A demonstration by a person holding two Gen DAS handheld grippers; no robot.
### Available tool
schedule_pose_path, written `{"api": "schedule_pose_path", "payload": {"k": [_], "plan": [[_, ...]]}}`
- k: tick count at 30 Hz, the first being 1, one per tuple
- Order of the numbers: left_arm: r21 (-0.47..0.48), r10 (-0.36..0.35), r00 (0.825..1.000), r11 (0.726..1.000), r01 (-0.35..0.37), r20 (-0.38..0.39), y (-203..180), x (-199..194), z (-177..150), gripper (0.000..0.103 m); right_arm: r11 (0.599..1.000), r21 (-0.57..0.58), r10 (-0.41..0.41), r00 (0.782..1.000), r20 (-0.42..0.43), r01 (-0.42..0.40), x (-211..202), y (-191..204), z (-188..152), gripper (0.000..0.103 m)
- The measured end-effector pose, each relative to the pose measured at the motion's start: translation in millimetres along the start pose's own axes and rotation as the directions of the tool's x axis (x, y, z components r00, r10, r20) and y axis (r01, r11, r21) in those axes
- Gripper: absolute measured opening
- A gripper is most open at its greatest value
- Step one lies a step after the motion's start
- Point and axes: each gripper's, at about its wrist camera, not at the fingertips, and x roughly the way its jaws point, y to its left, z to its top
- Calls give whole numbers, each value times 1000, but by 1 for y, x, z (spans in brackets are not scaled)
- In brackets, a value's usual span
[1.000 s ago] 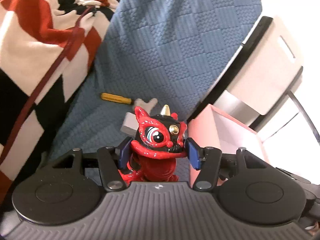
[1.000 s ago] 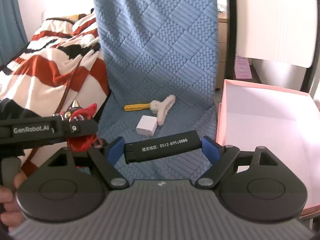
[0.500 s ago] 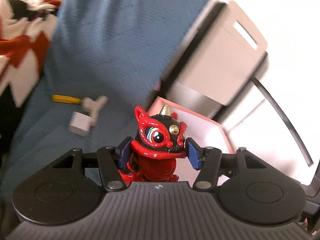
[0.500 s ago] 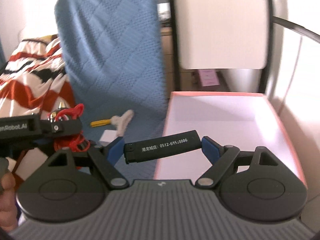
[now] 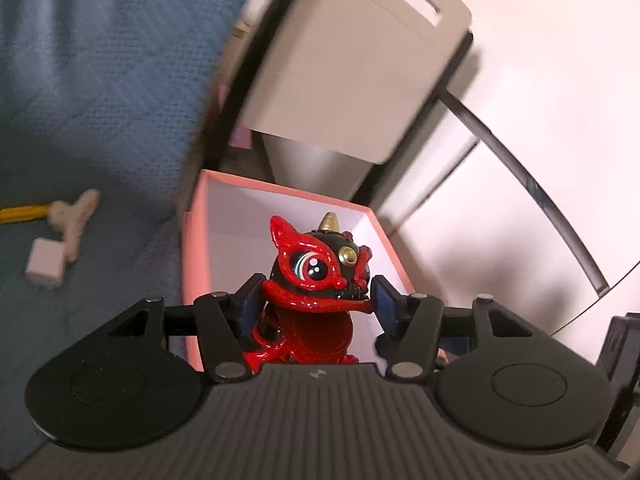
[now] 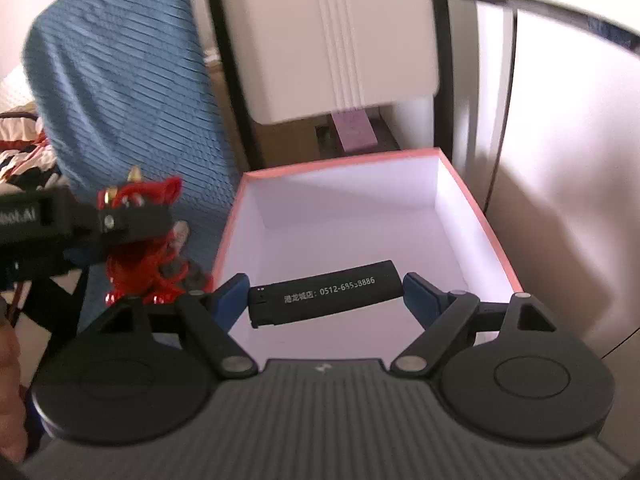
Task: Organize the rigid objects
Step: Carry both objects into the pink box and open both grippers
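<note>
My left gripper (image 5: 316,300) is shut on a red and black dragon figurine (image 5: 316,280) and holds it over the near edge of a pink box (image 5: 192,240) with a white inside. My right gripper (image 6: 324,292) is shut on a black lighter (image 6: 324,294) with white print, held crosswise above the open pink box (image 6: 344,162). In the right wrist view the left gripper (image 6: 132,220) with the figurine (image 6: 140,264) is at the left, beside the box's left wall.
A white cube (image 5: 44,266), a cream hook-shaped piece (image 5: 74,216) and a yellow stick (image 5: 22,213) lie on the blue quilted cloth (image 5: 100,80) left of the box. A white chair back (image 6: 332,36) and black frame stand behind the box.
Both grippers have swung right, from over the blue cloth to over the pink box, each still holding its object.
</note>
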Motion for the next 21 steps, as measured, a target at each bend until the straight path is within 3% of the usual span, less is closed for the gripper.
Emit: {"api": "schedule_pose_path", "payload": {"k": [6, 12, 15, 21], "plan": [[7, 0, 994, 1000, 0, -106, -10, 60, 22, 63, 1000, -9, -12, 999, -51, 11, 28, -25, 16, 86], [32, 0, 976, 999, 7, -217, -5, 112, 18, 63, 999, 2, -53, 991, -127, 54, 63, -52, 20, 86], [74, 38, 969, 997, -21, -245, -5, 127, 12, 63, 998, -13, -66, 982, -178, 64, 80, -58, 12, 86], [51, 40, 959, 998, -27, -280, 6, 141, 6, 62, 998, -4, -69, 969, -235, 70, 100, -67, -5, 86]]}}
